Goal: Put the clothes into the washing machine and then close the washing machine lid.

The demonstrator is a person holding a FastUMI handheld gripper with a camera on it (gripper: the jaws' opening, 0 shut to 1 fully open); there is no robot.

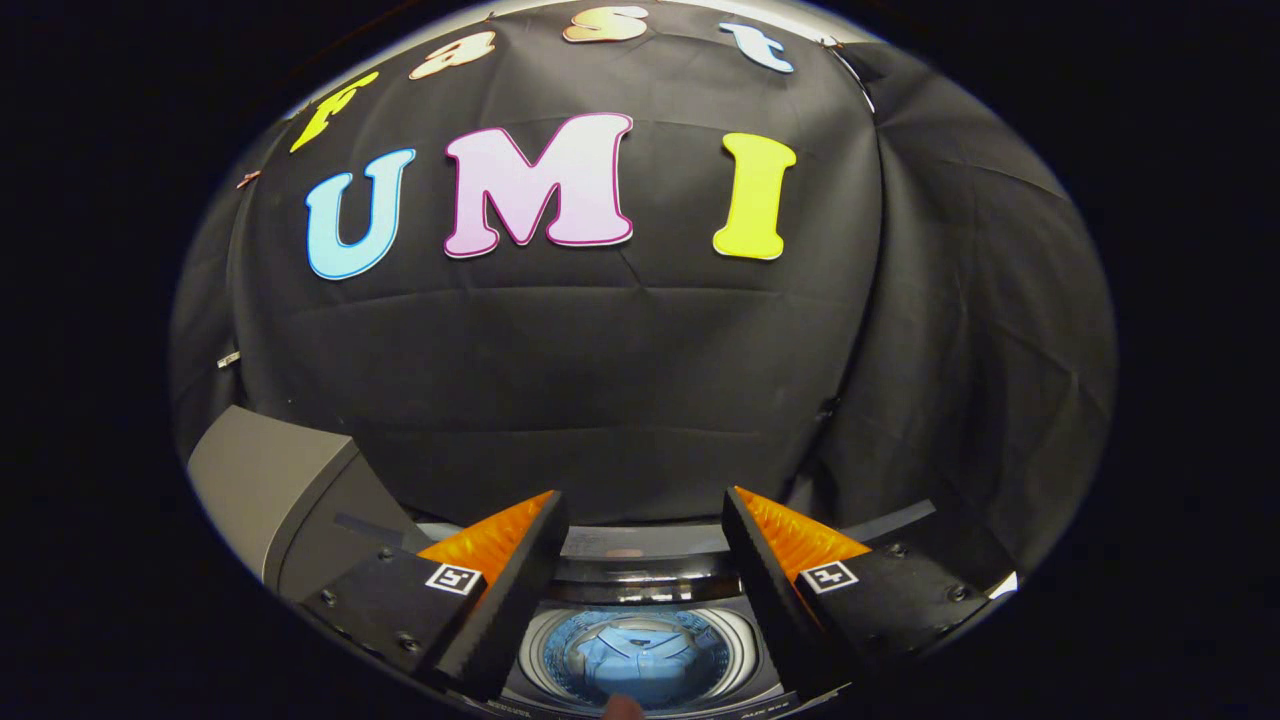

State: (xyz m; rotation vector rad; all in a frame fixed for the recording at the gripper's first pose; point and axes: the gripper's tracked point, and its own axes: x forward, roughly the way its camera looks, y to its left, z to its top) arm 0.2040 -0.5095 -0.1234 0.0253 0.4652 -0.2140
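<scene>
My gripper (645, 510) hangs open above the washing machine (640, 560), its fingers wide apart with nothing between them. Below and between the fingers I look down into the round drum (640, 655), where a light blue shirt (632, 650) lies crumpled. The machine's grey lid (265, 480) stands raised, left of the left finger. A small fingertip-like shape (624, 708) shows at the drum's near rim.
The booth's black cloth wall (620, 380) hangs close behind the machine and folds round on the right. The machine's back panel (640, 545) runs between the fingertips.
</scene>
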